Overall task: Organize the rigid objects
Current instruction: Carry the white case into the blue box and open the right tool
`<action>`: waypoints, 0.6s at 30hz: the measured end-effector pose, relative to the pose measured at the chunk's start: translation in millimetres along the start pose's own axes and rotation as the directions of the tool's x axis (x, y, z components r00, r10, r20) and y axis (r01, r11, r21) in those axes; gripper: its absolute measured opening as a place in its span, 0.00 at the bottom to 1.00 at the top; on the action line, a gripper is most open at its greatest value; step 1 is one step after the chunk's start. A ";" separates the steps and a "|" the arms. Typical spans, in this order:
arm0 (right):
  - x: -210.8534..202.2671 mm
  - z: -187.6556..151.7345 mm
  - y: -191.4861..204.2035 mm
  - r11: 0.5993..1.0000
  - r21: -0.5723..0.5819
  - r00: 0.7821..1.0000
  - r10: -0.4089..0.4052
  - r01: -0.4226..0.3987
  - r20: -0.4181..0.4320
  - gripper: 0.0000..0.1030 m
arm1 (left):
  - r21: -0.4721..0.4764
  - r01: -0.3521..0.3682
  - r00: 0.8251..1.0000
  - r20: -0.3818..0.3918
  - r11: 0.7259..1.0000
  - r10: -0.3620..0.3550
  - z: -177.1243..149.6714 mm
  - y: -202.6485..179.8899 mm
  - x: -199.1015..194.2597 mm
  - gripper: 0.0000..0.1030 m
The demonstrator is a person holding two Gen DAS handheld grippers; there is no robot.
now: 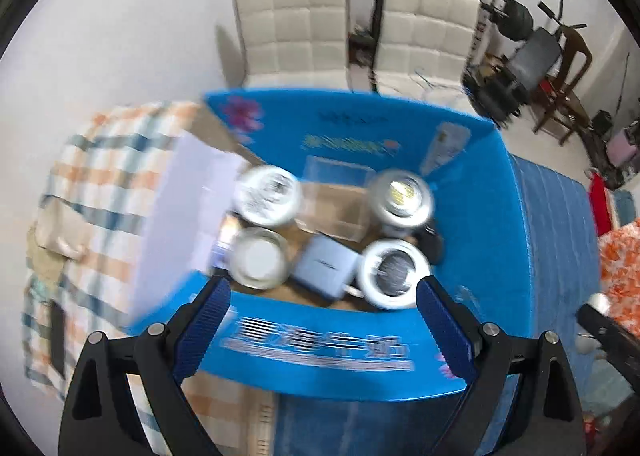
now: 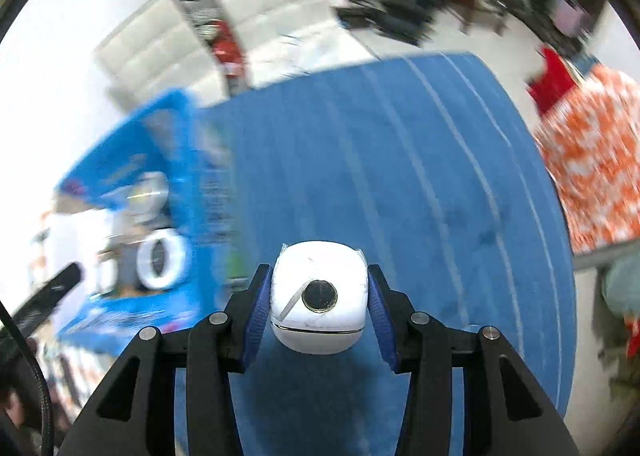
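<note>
A blue cardboard box (image 1: 500,223) stands open on a blue mat. Inside it are several round silver tins (image 1: 268,195), a white ring-shaped lid (image 1: 394,274), a pale blue flat box (image 1: 324,266) and a clear plastic box (image 1: 334,211). My left gripper (image 1: 324,330) is open and empty over the box's near wall. My right gripper (image 2: 318,296) is shut on a white rounded device (image 2: 318,292) with a dark round lens, held above the mat to the right of the blue box (image 2: 208,175).
A checked cloth (image 1: 92,191) lies left of the box. Two white padded chairs (image 1: 292,23) stand behind it. An orange patterned cloth (image 2: 592,159) lies right of the blue mat (image 2: 400,159). Dark furniture and clutter (image 1: 532,55) fill the far right.
</note>
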State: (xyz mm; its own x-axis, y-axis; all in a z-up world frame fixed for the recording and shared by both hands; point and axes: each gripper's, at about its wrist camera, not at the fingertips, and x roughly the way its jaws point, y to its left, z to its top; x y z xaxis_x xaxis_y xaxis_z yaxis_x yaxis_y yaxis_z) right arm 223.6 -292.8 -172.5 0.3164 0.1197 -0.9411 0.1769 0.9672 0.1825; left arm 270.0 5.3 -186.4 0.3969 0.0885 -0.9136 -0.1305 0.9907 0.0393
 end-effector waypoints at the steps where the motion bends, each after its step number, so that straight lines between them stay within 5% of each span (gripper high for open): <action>1: -3.5 0.6 9.3 1.000 -0.020 1.000 0.014 -0.014 0.003 0.48 | 0.011 -0.035 0.999 0.007 0.999 0.034 1.5 3.8 -3.1 0.92; 9: 20.7 -1.0 104.3 0.984 -0.167 0.997 0.052 -0.060 -0.054 0.48 | 0.057 -0.102 0.992 0.082 0.993 0.098 -2.9 38.1 0.1 0.93; 18: 106.9 6.9 143.2 0.977 -0.211 0.984 -0.077 0.042 -0.160 0.48 | 0.067 -0.083 0.996 -0.015 0.994 0.084 -1.6 55.8 47.5 0.93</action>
State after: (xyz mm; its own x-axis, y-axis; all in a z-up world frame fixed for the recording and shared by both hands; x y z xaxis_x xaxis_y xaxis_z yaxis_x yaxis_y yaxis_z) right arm 289.2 -143.0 -245.0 0.1489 0.0790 -0.9857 -0.0103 0.9969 0.0783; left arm 280.1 64.6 -228.3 0.3704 0.1698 -0.9132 -0.1016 0.9847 0.1418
